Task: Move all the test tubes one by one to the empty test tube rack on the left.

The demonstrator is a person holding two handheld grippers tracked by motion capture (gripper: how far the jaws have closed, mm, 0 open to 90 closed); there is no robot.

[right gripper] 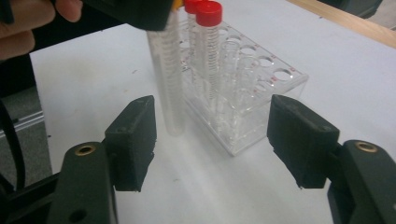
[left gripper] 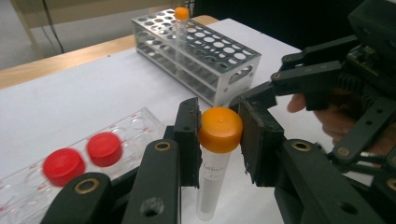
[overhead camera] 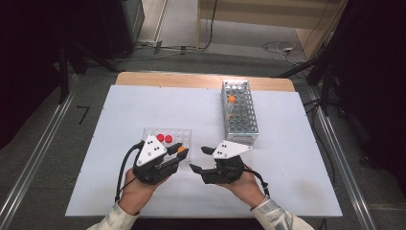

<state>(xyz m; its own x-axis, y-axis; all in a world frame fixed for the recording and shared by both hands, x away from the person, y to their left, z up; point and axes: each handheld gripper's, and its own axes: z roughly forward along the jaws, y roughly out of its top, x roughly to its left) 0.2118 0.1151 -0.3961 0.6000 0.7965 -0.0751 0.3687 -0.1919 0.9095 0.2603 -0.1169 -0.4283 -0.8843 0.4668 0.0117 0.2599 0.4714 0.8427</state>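
Note:
A clear tube with an orange cap [left gripper: 220, 128] hangs upright just off the white table, my left gripper [left gripper: 218, 140] shut on its cap. In the high view that gripper [overhead camera: 178, 153] and the tube [overhead camera: 181, 149] sit at the right end of a clear plastic rack [overhead camera: 184, 134]. Two red-capped tubes [overhead camera: 164, 138] stand in the rack. My right gripper [overhead camera: 199, 159] is open and empty, a short way right of the held tube. In the right gripper view the tube's body [right gripper: 169, 79] stands beyond the wide-open right gripper [right gripper: 212, 140], beside the clear rack [right gripper: 261, 88].
A metal grid rack [overhead camera: 246, 117] stands at the back right with one orange-capped tube [overhead camera: 231, 99] in a far hole. The white sheet [overhead camera: 119, 115] covers a wooden table. Cables lie on the floor behind.

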